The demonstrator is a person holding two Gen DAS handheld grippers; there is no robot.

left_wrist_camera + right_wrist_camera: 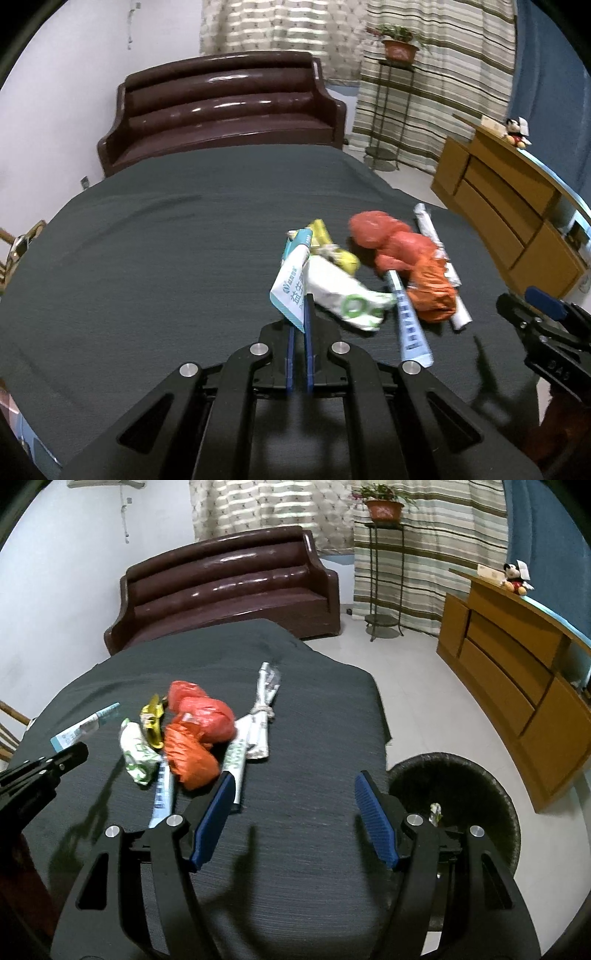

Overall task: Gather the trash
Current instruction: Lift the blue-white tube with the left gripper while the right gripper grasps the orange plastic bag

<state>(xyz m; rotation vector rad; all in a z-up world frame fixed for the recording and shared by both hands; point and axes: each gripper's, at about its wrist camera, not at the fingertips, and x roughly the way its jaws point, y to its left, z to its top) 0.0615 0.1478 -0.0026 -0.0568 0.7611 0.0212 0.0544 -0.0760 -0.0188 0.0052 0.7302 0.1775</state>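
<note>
My left gripper (300, 317) is shut on the lower edge of a white-and-teal packet (291, 280), which stands up from the dark grey tablecloth (147, 258). Just past it lies a trash pile: a yellow wrapper (332, 247), a white-and-green wrapper (343, 295), a red bag (373, 229), an orange bag (430, 284), a long blue-white sachet (410, 325) and rolled white paper (439, 258). My right gripper (295, 779) hangs open over the cloth, right of the orange bag (192, 757), with nothing between its pads. In the right wrist view the left gripper (70, 757) holds the packet (85, 727).
A black woven bin (450, 757) with a scrap inside stands on the floor at the table's right edge. A brown sofa (229, 587) sits beyond the table. A plant stand (384, 572) and a wooden cabinet (517, 672) stand at the right.
</note>
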